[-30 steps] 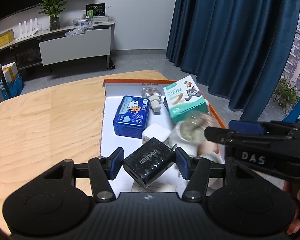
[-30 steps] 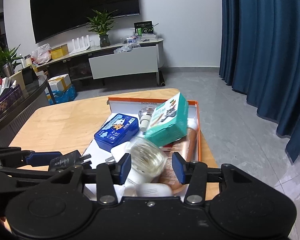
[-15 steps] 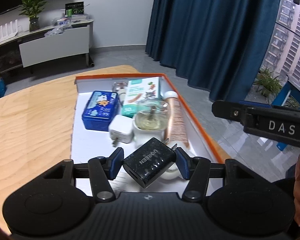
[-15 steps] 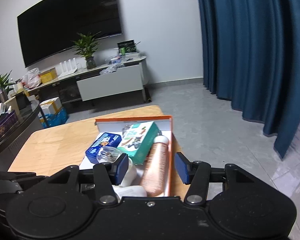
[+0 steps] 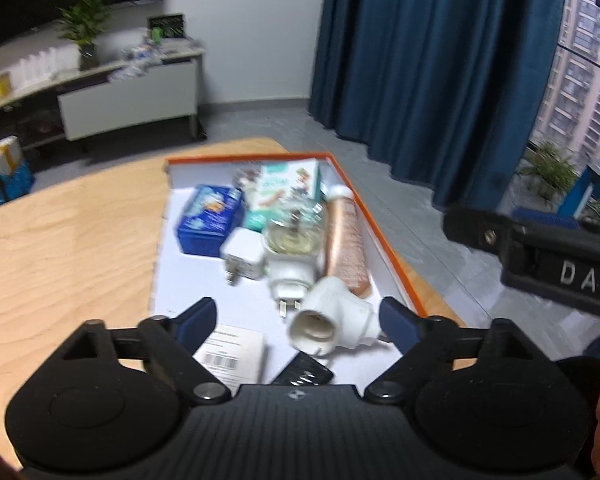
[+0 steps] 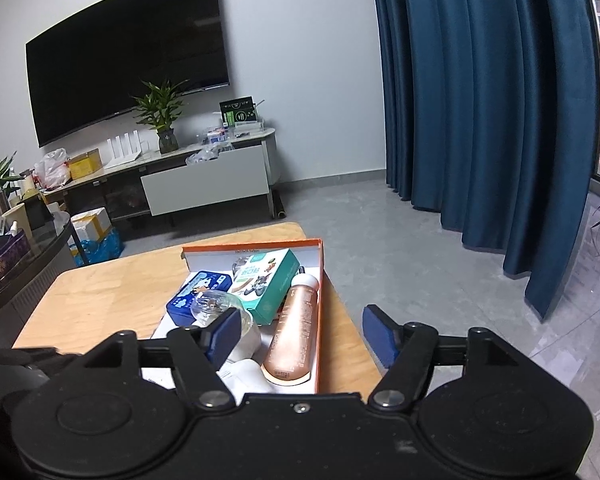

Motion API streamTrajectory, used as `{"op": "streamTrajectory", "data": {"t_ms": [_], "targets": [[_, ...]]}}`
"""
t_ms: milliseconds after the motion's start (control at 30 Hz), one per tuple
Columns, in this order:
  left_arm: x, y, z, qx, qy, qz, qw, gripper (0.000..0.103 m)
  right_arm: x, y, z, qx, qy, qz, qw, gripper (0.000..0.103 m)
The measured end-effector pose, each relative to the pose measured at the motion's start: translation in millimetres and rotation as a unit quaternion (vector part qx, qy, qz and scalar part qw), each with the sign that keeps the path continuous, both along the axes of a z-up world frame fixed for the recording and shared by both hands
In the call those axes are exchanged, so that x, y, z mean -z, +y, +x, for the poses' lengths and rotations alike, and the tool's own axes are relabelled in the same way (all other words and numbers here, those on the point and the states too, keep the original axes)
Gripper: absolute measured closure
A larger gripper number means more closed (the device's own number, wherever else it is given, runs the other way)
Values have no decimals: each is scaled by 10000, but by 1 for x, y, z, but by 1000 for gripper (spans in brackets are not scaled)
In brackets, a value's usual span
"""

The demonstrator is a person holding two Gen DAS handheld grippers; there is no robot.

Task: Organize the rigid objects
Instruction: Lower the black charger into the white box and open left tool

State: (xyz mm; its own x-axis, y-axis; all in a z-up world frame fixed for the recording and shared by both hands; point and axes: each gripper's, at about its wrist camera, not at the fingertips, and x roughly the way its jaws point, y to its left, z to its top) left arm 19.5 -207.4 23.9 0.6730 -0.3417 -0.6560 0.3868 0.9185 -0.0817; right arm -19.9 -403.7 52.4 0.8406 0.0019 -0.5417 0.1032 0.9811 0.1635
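Tin (image 5: 210,224) left of bottle (image 5: 346,240), both inside the box (image 5: 396,256).

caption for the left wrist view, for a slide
Open left claw above the orange-rimmed tray, black charger just released below it.

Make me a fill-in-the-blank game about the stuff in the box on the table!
1. The shallow box has a rim coloured ____.
2. The teal carton leans on the tin coloured ____.
3. The long copper bottle lies along the box's ____ wall, seen from the right wrist camera.
4. Nothing is between the pads of the left gripper; its jaws are ____.

Missing words: orange; blue; right; open
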Motion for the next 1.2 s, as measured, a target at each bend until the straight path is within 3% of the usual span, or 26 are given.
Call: {"op": "streamTrajectory", "data": {"t_ms": [67,400,633,1200], "targets": [[-7,4,-6,-116,-81,19,9999,0,-3,1,-5,5,-16,-52,10000,21],[-13,17,-36,-524,32,52,9986,0,-1,4,-25,8,191,-50,9998,18],[-6,21,-42,-772,63,343,9964,0,13,14,-33,-65,591,-239,9979,18],[0,25,-43,-793,162,409,9959,0,27,17,-34,-105,862,-224,9960,18]]}}
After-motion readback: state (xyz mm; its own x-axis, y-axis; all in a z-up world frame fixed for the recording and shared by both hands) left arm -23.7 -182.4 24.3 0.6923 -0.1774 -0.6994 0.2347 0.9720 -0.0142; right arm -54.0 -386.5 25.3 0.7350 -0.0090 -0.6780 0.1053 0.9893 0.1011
